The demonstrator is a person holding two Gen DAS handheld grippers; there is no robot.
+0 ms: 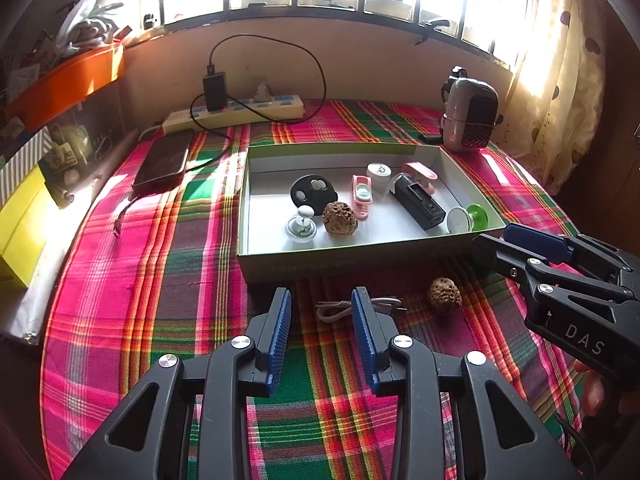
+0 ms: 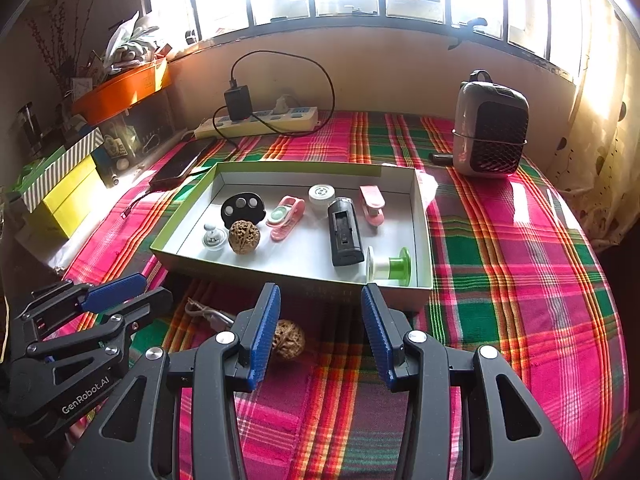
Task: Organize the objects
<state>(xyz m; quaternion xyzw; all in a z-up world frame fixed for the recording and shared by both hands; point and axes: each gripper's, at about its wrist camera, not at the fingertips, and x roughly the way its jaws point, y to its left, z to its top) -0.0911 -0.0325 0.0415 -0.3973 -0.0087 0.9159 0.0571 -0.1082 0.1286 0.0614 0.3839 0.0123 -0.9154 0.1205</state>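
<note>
A shallow open box (image 1: 352,251) (image 2: 256,276) sits on the plaid cloth. It holds a walnut (image 1: 339,218) (image 2: 244,237), a black disc, pink clips, a white jar, a black device (image 2: 345,236) and a green-and-white spool (image 2: 390,266). In front of the box, a second walnut (image 1: 444,295) (image 2: 291,345) and a coiled pale cable (image 1: 334,309) (image 2: 208,314) lie on the cloth. My left gripper (image 1: 321,296) (image 2: 154,286) hovers open over the cable, holding nothing. My right gripper (image 2: 320,296) (image 1: 492,239) is open and empty, and its left finger partly hides the loose walnut.
At the back are a power strip with a black charger (image 1: 236,114), a dark phone (image 1: 164,162) and a small grey heater (image 2: 490,136). An orange tray (image 1: 68,80) and a yellow box (image 1: 20,232) stand at the left edge. Curtains hang at the right.
</note>
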